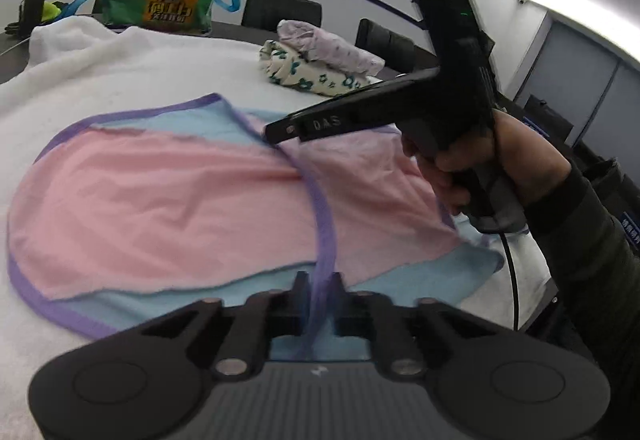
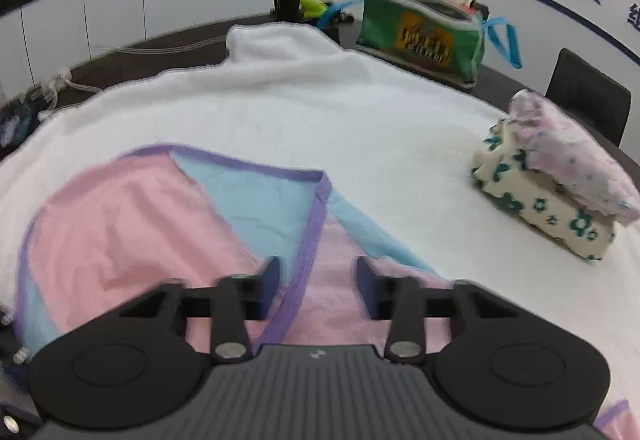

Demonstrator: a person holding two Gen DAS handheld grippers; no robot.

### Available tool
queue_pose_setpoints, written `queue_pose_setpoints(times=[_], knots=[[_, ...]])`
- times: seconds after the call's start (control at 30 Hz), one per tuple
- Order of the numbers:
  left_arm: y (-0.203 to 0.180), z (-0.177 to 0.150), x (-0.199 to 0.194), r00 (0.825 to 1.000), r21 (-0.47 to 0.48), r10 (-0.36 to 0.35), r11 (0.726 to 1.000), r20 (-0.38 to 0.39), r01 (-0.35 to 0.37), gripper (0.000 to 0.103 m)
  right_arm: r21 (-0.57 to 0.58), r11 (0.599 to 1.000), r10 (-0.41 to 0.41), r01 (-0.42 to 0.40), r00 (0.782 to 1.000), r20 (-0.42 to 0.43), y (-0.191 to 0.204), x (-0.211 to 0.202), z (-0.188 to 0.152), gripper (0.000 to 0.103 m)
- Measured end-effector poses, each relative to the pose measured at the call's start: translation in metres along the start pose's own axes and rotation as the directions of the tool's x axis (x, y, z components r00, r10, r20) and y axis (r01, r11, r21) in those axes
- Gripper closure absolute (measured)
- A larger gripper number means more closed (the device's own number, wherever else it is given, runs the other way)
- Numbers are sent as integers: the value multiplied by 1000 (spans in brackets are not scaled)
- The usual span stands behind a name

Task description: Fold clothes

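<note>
Two colours make up most of the garment point(image 1: 168, 199): soft pink over the broad middle and pale blue along its edges, with a purple band point(image 1: 325, 232) stitched round the border. It lies spread on a white towel point(image 1: 140, 71) that covers the table, partly folded, so that one purple-edged flap crosses over the pink. The cloth looks thin and a little creased, and motion blur softens its near edge.

Left tongs point(image 1: 320, 286) are closed narrow, and the purple band runs up between their tips, pinched there; blue cloth sits directly beneath them. Ahead and to the right of these tongs, the right tongs point(image 1: 276, 131) reach in from the side, held by a hand point(image 1: 452, 175) in a dark sleeve point(image 1: 592, 240), their tip right at the flap's purple edge.

From the right wrist view, the right tongs point(image 2: 316, 276) stand wide apart, with the purple band and pink cloth lying in the gap below them, gripped by neither finger. Blue cloth fans out just ahead of them.

Well beyond both tongs, to the right, two folded garments point(image 2: 556, 195) sit stacked, a pale lilac one on a cream one with green flowers. Farther back stands a green bag point(image 2: 420, 35) with blue handles.
</note>
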State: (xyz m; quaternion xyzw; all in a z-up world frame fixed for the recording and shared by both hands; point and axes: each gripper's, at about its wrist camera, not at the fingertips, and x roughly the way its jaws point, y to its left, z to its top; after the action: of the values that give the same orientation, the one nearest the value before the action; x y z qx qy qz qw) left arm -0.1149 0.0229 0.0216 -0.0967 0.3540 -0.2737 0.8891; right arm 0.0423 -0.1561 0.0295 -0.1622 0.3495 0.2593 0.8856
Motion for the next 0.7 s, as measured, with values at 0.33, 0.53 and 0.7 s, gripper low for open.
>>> queue_pose_setpoints(times=[0.33, 0.53, 0.7], knots=[[18, 77, -21, 994, -57, 71, 996, 78, -66, 53, 98, 995, -30, 16, 989, 145, -39, -50, -6, 57], [1, 167, 55, 994, -73, 103, 992, 34, -100, 51, 212, 943, -279, 256, 956, 90, -102, -91, -30, 57], [-18, 155, 134, 998, -12, 33, 999, -46, -34, 48, 233, 914, -344, 331, 939, 15, -125, -95, -56, 57]])
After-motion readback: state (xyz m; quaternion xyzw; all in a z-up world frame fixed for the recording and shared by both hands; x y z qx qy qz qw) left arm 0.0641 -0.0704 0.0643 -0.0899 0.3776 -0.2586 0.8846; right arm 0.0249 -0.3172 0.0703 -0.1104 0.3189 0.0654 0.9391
